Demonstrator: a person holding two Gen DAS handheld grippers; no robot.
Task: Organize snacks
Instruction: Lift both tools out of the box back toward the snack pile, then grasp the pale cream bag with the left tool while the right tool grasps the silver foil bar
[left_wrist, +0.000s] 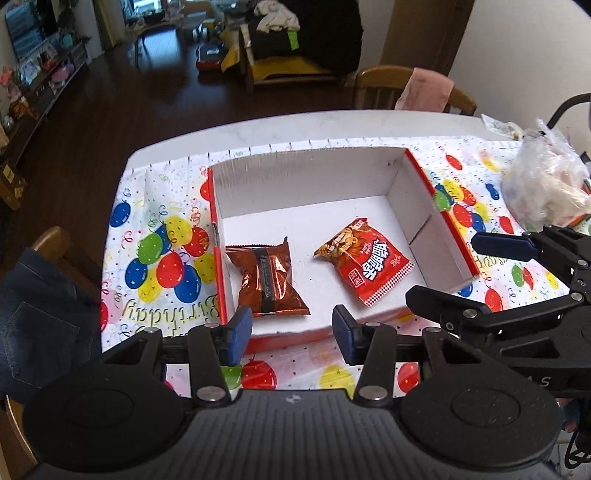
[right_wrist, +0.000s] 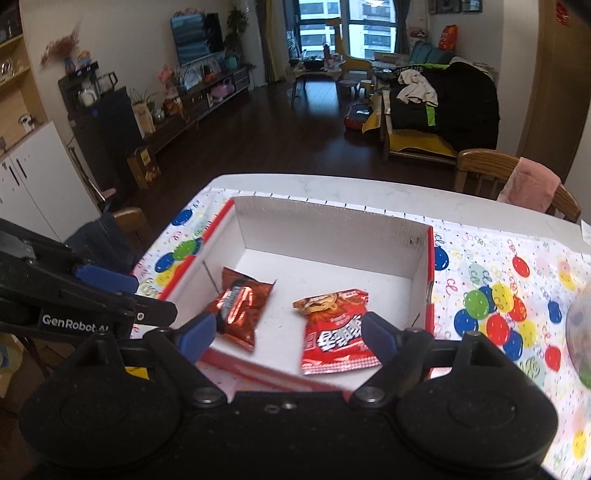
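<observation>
A shallow white cardboard box (left_wrist: 306, 162) (right_wrist: 332, 229) with red outer sides sits on the balloon tablecloth. Two snack packets lie flat on its floor: a shiny brown one (left_wrist: 267, 280) (right_wrist: 240, 306) on the left and a red one (left_wrist: 365, 264) (right_wrist: 332, 332) on the right. My left gripper (left_wrist: 291, 332) (right_wrist: 136, 295) hovers over the box's near edge, its jaws apart with nothing between them. My right gripper (right_wrist: 290, 332) (left_wrist: 476, 273) hangs above the near right part of the box, spread wide and empty. The red packet lies below it.
A clear plastic bag (left_wrist: 546, 188) of more snacks rests on the tablecloth (left_wrist: 159, 251) right of the box. A wooden chair with a pink cloth (left_wrist: 428, 88) (right_wrist: 528, 181) stands at the table's far side. Another chair draped with denim (left_wrist: 37, 288) stands at the left.
</observation>
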